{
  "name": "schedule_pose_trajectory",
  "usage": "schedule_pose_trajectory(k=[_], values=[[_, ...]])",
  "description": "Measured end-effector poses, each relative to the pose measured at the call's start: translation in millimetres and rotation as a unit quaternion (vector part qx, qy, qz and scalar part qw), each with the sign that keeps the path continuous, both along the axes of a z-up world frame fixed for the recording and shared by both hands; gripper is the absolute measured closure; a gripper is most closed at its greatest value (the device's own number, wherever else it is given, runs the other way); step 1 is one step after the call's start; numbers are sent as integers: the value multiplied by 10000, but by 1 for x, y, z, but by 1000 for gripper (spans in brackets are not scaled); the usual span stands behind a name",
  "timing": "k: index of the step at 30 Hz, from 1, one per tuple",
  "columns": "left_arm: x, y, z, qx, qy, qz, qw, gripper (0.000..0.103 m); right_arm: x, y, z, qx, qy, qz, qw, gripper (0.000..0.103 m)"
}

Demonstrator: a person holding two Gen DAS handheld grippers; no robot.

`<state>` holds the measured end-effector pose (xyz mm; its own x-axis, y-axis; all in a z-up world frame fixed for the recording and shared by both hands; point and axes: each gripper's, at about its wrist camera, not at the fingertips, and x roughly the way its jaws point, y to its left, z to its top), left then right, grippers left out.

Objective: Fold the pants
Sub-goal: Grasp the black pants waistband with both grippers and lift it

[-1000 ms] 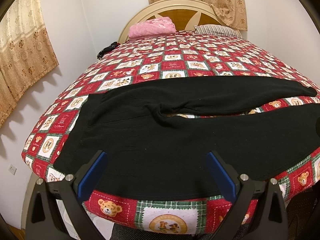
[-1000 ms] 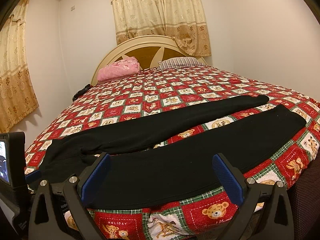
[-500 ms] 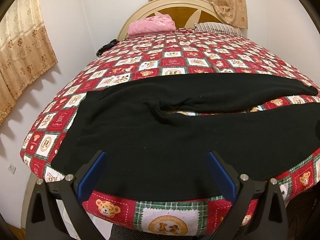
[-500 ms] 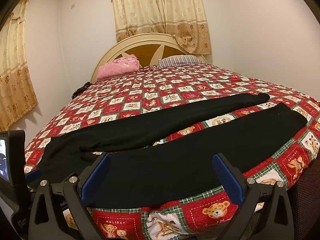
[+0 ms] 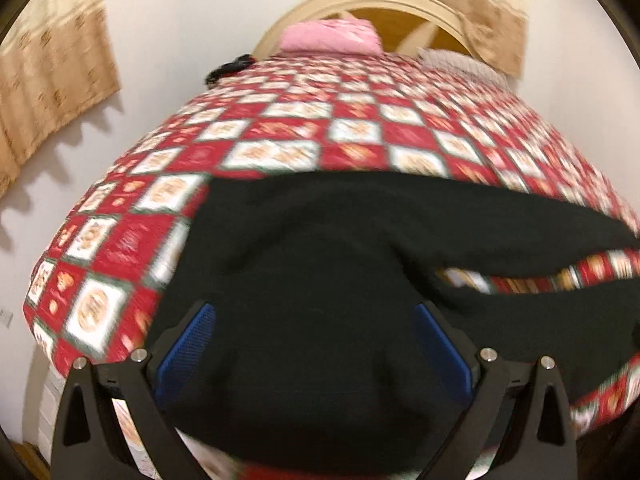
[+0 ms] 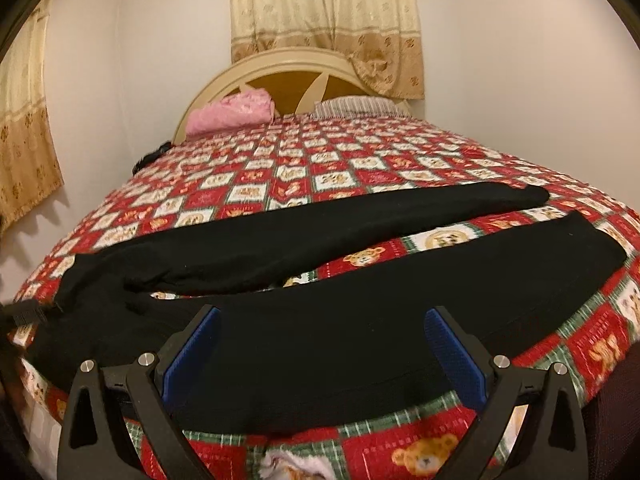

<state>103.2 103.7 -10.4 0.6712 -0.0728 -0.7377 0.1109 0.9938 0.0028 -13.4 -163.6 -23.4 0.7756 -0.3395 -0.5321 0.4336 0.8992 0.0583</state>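
Note:
Black pants lie spread flat across the foot of a bed, waist to the left and both legs running right, with a gap between the legs. My left gripper is open just above the seat and waist part of the pants, nothing between its blue pads. In the right wrist view the same pants stretch across the quilt. My right gripper is open over the near leg, close to its front edge, empty. The left view is motion-blurred.
The bed carries a red, white and green teddy-bear quilt. A pink folded blanket and a striped pillow lie by the cream headboard. A dark object sits at the bed's left edge. Curtains hang behind.
My left gripper has moved forward and left over the waist area, fast enough to blur the view. My right gripper has edged closer over the near leg. Both stay open.

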Motion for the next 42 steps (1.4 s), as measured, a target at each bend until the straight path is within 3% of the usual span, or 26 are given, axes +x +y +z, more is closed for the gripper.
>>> schedule_pose_trajectory(k=[1, 3, 6, 12, 17, 22, 26, 30, 32, 34, 36, 37, 39, 42], values=[[13, 12, 4, -22, -41, 61, 10000, 2, 5, -1, 0, 0, 25, 51, 10000, 1], [40, 32, 7, 113, -82, 231, 9996, 22, 20, 0, 3, -15, 84, 201, 9998, 1], [82, 52, -3, 211, 152, 282, 9993, 37, 39, 2, 8, -83, 128, 404, 9991, 1], [145, 67, -33, 9, 741, 374, 9965, 37, 84, 10, 19, -135, 244, 862, 9959, 1], [163, 66, -55, -192, 1149, 306, 9927, 37, 140, 7, 26, -467, 541, 1301, 9889, 1], [168, 70, -58, -359, 1209, 244, 9917, 37, 221, -3, 5, -1003, 1319, 2064, 9643, 2], [169, 76, -57, -585, 1240, 95, 9905, 31, 274, -12, -22, -1097, 2030, 2513, 9400, 19], [176, 76, -58, -642, 1180, -15, 9909, 31, 305, -20, -42, -1272, 2397, 2739, 9227, 20], [179, 75, -58, -643, 1136, -10, 9914, 31, 310, -24, -46, -1101, 2432, 2908, 9188, 21], [180, 73, -58, -590, 1037, -4, 9929, 39, 307, -26, -44, -798, 2400, 3210, 9127, 45], [181, 70, -58, -573, 994, -93, 9934, 51, 304, -23, -43, -530, 2395, 3459, 9056, 93], [182, 68, -56, -540, 975, -104, 9937, 55, 302, -20, -42, -505, 2408, 3486, 9044, 98], [184, 66, -54, -660, 1004, -146, 9926, 77, 296, -12, -40, -703, 2377, 3442, 9056, 99], [182, 65, -45, -872, 914, -130, 9919, 85, 285, -8, -17, -745, 2036, 3344, 9171, 100]])
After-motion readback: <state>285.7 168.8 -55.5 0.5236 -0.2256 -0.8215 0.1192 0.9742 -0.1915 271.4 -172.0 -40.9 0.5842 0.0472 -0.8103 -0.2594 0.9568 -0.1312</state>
